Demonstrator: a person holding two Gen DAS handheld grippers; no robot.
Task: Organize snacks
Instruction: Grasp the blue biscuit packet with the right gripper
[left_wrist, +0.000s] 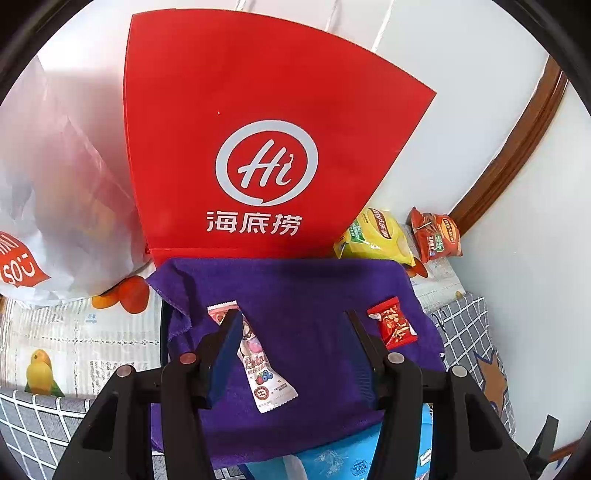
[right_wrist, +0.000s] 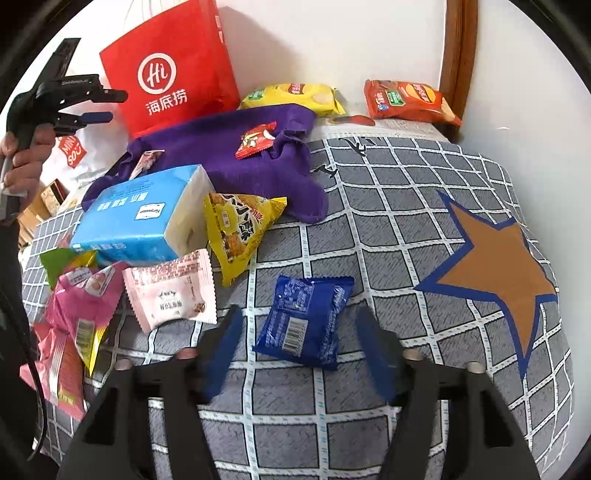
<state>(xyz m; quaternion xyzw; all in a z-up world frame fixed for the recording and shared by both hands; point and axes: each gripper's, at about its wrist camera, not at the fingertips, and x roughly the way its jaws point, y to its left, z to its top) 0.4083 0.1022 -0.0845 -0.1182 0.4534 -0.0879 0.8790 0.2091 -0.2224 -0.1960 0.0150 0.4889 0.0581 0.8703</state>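
Observation:
My left gripper (left_wrist: 291, 314) is open above a purple cloth (left_wrist: 295, 295), with a long white-and-pink snack stick (left_wrist: 258, 365) beside its left finger and a small red snack packet (left_wrist: 393, 326) to the right. A red paper bag (left_wrist: 258, 140) stands behind. My right gripper (right_wrist: 297, 314) is open over a blue snack packet (right_wrist: 304, 321) lying between its fingers on the checked bedding (right_wrist: 406, 206). A pale pink packet (right_wrist: 173, 295), a yellow triangular packet (right_wrist: 240, 229) and a blue tissue pack (right_wrist: 144, 218) lie to the left. The left gripper also shows in the right wrist view (right_wrist: 107, 107).
Yellow (right_wrist: 295, 96) and red (right_wrist: 410, 101) chip bags lie against the white wall at the back. A white plastic bag (left_wrist: 55, 184) sits left of the red bag. Several pink and green packets (right_wrist: 74, 295) pile at the bed's left edge. A wooden frame (right_wrist: 456, 55) runs up the wall.

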